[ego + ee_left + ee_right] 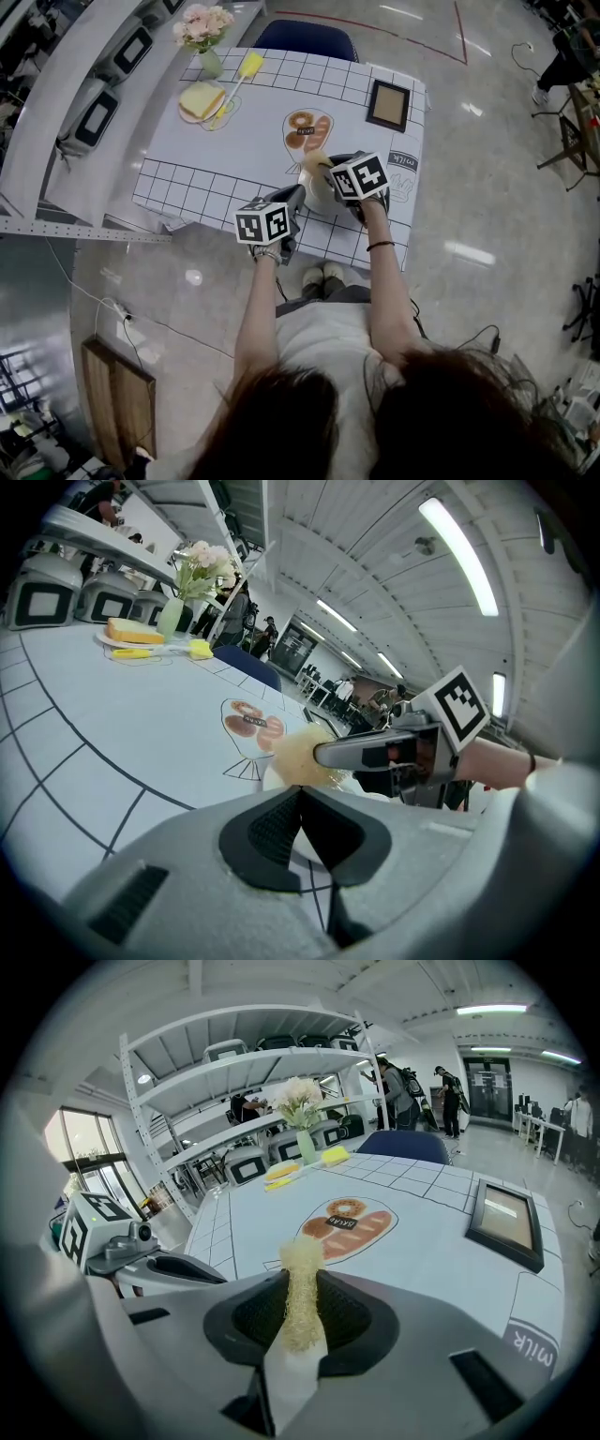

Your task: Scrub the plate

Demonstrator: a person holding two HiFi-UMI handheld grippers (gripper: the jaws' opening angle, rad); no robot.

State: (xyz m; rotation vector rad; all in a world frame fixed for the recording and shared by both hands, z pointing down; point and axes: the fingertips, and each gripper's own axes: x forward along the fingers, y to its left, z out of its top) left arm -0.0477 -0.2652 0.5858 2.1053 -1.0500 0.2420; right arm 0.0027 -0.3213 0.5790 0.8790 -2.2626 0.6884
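A white plate (317,194) sits near the table's front edge, and its rim shows as a pale sliver (270,778) in the left gripper view. My left gripper (300,200) is shut on the plate's left rim (300,797). My right gripper (330,172) is shut on a yellowish fibrous sponge (302,1283), which sticks up between the dark pads (352,1312). The sponge (300,759) rests over the plate just beyond the left jaws, with the right gripper (323,754) reaching in from the right. Most of the plate is hidden under the grippers.
The white gridded tablecloth (225,178) carries a bread print (307,129). A dark picture frame (387,104) lies at the far right. At the far left are a flower vase (204,33), a dish with a yellow block (202,100) and a yellow brush (246,67). A blue chair (307,39) stands behind.
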